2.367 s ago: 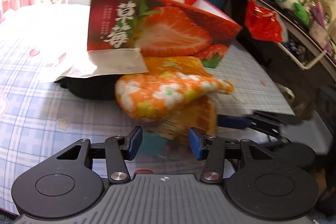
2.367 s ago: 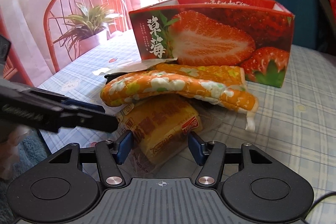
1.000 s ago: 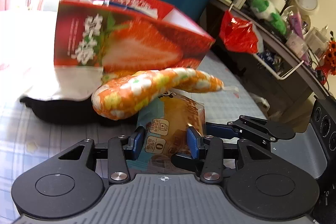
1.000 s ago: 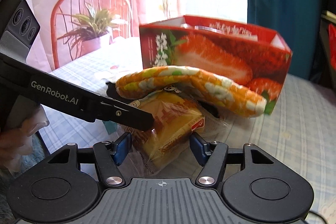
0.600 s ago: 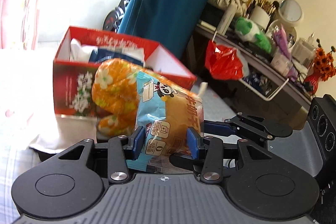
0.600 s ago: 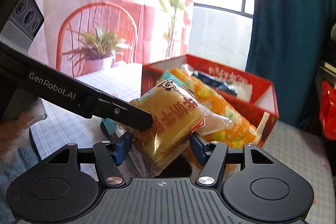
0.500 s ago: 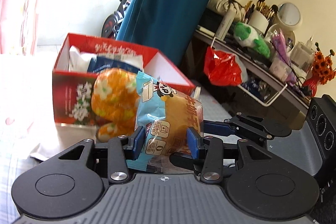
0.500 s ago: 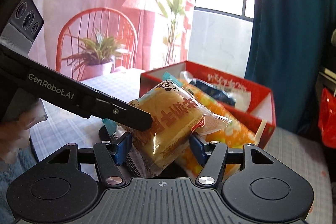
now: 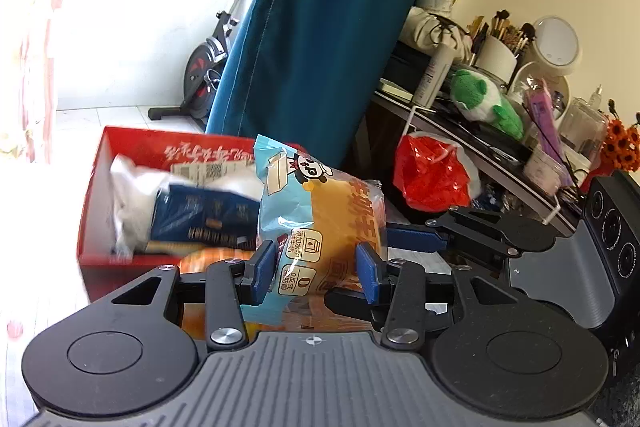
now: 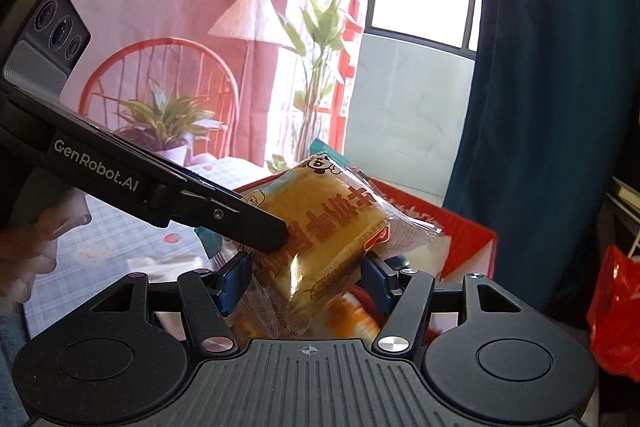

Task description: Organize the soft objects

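A wrapped yellow bread packet (image 9: 320,223) with a light blue end hangs in the air, gripped from two sides. My left gripper (image 9: 316,269) is shut on its blue end. My right gripper (image 10: 308,283) is shut on its yellow side (image 10: 320,227). The right gripper's fingers (image 9: 416,239) reach in from the right in the left wrist view. The left gripper's finger (image 10: 248,223) crosses from the left in the right wrist view. Below and beyond stands the open red strawberry box (image 9: 100,163), holding a white bag and a dark blue packet (image 9: 200,211). Part of the orange flowered mitt (image 9: 196,259) shows beneath the packet.
A cluttered shelf runs along the right, with a red plastic bag (image 9: 428,179) and a green plush toy (image 9: 484,103). A teal curtain (image 9: 320,27) hangs behind the box. A hand (image 10: 24,259) holds the left gripper over the checked tablecloth (image 10: 120,247).
Both grippers have risen with the bread packet between them, so the box's inside now shows. The orange mitt, which lay over the packet, has slid off and sits lower.
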A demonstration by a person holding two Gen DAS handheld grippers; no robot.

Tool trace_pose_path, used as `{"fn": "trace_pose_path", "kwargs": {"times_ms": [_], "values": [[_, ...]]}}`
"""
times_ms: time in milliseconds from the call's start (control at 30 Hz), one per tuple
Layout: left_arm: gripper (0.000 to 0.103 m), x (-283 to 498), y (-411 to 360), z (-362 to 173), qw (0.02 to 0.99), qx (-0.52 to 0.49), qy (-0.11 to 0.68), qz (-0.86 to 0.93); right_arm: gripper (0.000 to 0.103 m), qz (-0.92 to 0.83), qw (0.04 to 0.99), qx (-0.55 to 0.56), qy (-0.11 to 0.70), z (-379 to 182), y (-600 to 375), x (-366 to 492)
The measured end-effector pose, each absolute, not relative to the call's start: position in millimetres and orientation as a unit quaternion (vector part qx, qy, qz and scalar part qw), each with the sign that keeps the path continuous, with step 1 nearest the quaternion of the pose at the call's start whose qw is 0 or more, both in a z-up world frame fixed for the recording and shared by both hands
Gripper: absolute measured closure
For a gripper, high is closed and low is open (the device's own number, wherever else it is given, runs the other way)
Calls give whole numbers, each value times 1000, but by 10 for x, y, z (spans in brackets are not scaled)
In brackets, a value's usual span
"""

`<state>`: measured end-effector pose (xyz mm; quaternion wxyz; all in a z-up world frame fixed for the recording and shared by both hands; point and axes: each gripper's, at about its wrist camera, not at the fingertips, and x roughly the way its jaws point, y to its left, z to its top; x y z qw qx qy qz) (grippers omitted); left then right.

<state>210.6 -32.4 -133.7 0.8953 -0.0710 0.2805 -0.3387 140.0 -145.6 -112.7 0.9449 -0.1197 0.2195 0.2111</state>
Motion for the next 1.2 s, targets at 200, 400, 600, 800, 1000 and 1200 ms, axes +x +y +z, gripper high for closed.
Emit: {"fn": "trace_pose_path", "kwargs": {"times_ms": [200,400,600,800,1000,1200], "values": [[57,2689,-540,-1275,882,-81,297,-358,46,220,942,-101,233,-1023,-1838,2000],[57,3150,-818,-1408,871,-75,332,-355,46,218,932,-133,257,-1151,-2020,2469],[57,3451,-967,-1584,863,-78,355,-350,46,218,923,-144,282,-1349,-2121,2771],[56,3509,-990,-1645,870,-70,360,-330,47,159,932,-145,290,-1528,-2175,2913],[56,3327,-798,-1584,888,-43,335,-311,48,161,935,-124,290,-1569,-2249,2744],[54,3017,-668,-1491,912,13,295,-286,48,151,943,-101,280,-1508,-2198,2492]]}}
